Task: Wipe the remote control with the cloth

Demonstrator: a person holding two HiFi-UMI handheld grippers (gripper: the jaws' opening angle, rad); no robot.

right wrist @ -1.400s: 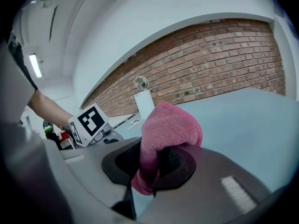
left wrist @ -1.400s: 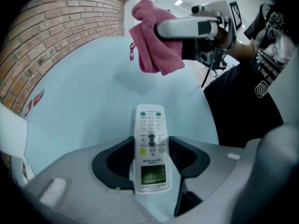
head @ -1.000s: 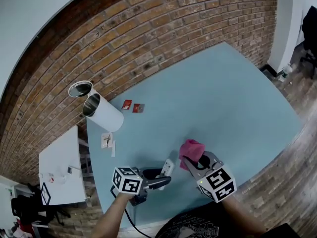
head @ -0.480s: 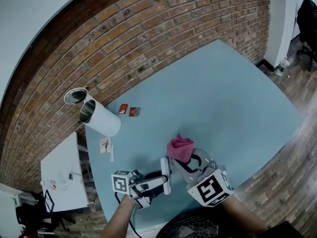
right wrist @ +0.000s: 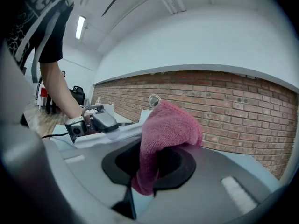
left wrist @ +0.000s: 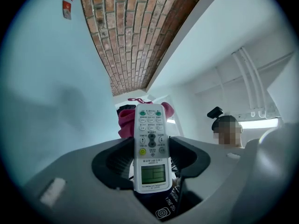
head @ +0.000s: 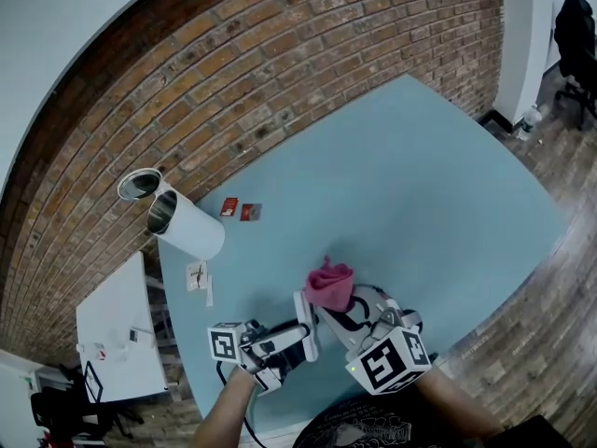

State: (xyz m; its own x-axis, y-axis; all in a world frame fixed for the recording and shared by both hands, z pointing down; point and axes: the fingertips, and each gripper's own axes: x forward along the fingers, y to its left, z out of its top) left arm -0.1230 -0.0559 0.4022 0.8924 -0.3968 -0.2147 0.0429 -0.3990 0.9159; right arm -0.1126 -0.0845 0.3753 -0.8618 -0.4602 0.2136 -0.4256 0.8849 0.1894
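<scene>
Head view: we hold remote control just beside cloth, above the table.
Left gripper view: our left tool pinches the remote control by its edges; right gripper view: our right tool clamps the cloth.

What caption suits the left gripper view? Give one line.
Left gripper clamps the white remote control by its sides, pink cloth just beyond its tip.

Beyond the right claw the blue surface lies open right across, while well beyond the left claw, to its left, a lying white tube and two red packets intrude.
</scene>
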